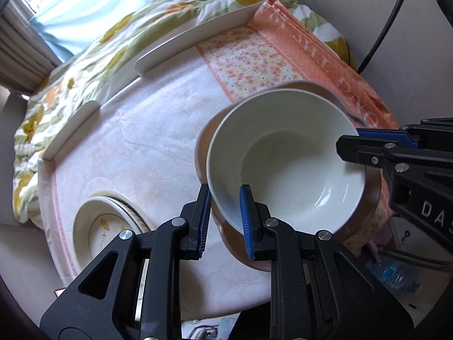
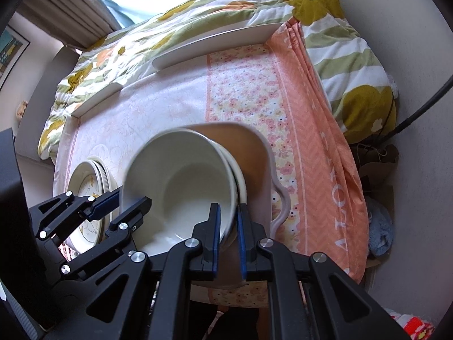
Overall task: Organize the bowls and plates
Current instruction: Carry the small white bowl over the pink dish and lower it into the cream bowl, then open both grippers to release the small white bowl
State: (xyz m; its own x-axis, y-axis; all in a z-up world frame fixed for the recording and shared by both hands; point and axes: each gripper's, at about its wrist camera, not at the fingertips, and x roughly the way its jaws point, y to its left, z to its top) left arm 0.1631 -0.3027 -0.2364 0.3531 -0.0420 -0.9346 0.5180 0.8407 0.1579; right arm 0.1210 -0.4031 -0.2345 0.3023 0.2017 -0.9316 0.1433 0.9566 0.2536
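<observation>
A white bowl (image 1: 286, 158) (image 2: 181, 181) is held tilted over a brown dish (image 2: 243, 153) with a pale rim. My left gripper (image 1: 225, 218) is shut on the bowl's near rim, one finger inside and one outside. My right gripper (image 2: 228, 223) is shut on the opposite rim; it shows from the side in the left wrist view (image 1: 354, 141). In the right wrist view a second white bowl (image 2: 240, 178) lies under the held one. A stack of floral plates (image 1: 104, 226) (image 2: 87, 184) sits on the table to the left.
The table carries a pale pink cloth (image 1: 147, 141) and an orange floral runner (image 2: 311, 141). White raised rails (image 1: 192, 36) edge its far side. A floral quilt (image 2: 354, 56) lies behind. A black cable (image 1: 390, 19) hangs at right.
</observation>
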